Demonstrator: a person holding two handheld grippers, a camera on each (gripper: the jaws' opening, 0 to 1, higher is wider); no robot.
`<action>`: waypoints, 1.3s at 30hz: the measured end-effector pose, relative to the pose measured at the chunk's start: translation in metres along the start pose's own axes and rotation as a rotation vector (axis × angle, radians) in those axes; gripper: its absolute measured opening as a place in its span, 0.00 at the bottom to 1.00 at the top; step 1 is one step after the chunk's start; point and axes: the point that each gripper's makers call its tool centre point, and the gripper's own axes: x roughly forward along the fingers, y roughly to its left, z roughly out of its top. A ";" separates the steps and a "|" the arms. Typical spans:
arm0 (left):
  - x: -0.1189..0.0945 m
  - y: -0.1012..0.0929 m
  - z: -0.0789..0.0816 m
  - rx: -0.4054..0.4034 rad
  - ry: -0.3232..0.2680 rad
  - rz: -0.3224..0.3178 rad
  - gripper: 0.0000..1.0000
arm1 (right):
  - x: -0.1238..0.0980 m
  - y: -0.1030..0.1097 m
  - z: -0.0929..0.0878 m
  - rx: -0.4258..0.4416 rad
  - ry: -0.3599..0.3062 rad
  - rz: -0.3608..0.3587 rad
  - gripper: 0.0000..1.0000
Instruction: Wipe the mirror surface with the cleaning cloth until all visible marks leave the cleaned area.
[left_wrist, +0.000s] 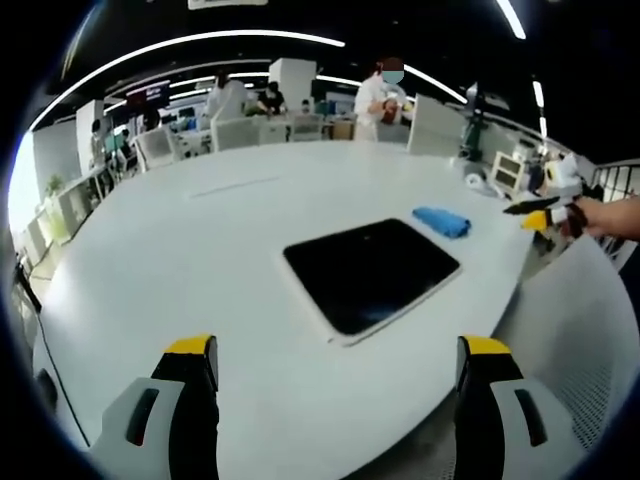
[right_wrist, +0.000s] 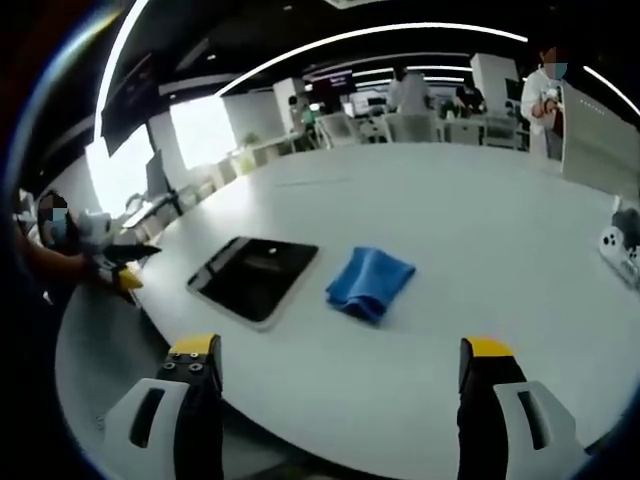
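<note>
Both grippers, left gripper (left_wrist: 337, 375) and right gripper (right_wrist: 340, 375), spread and empty off the table (left_wrist: 200, 260) edge; mirror (left_wrist: 372, 272) near that edge, cloth (right_wrist: 370, 282) just beside it, apart.

Ahead of the left hand-held gripper (left_wrist: 338, 378), between its parted jaws, the mirror (left_wrist: 372, 273) lies flat on the table (left_wrist: 200, 260). The cleaning cloth (left_wrist: 442, 221) rests beyond the mirror's far right corner, just apart from it. The right hand-held gripper (left_wrist: 540, 215) comes in from the right, past the table's edge.

From the right hand-held gripper (right_wrist: 338, 378), the cleaning cloth (right_wrist: 369, 281) lies straight ahead, the mirror (right_wrist: 253, 277) just left of it, and the left hand-held gripper (right_wrist: 125, 268) further left.
</note>
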 end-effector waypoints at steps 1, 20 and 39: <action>0.000 0.000 0.001 -0.004 -0.003 -0.003 0.99 | 0.000 0.001 0.001 0.003 0.001 -0.001 0.98; 0.002 -0.006 -0.003 -0.003 0.014 -0.033 0.99 | 0.004 0.008 -0.003 0.022 0.022 -0.006 0.97; 0.001 -0.005 -0.004 -0.015 0.013 -0.031 0.99 | 0.005 0.008 -0.003 0.039 0.028 -0.009 0.96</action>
